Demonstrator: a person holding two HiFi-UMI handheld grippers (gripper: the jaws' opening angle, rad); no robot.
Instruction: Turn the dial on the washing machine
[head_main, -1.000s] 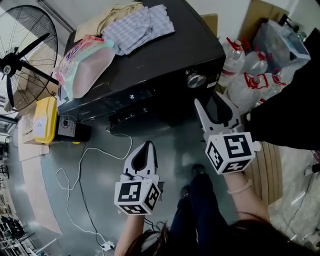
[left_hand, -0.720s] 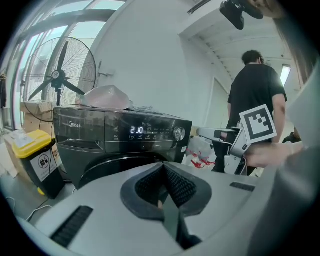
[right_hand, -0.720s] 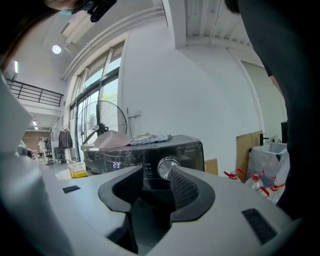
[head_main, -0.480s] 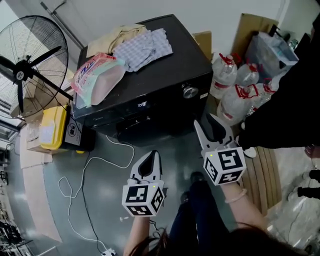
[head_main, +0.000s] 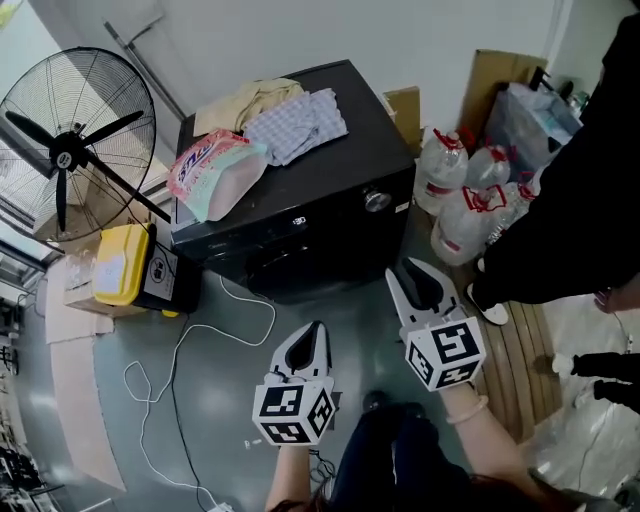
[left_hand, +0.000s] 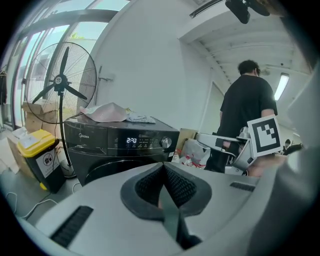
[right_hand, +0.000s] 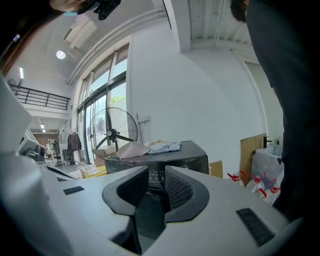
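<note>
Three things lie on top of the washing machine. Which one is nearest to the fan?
The pink plastic pack, at the corner beside the fan. The checked cloth and the beige cloth lie behind it, farther away.

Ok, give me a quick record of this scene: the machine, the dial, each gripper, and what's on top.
washing machine: black, display lit
dial: silver, on the front panel, untouched
left gripper: shut, empty, away from the machine
right gripper: open, jaws have just been closing, nothing between them, short of the dial
on top: cloths, pink bag
nearby: standing fan, water bottles
</note>
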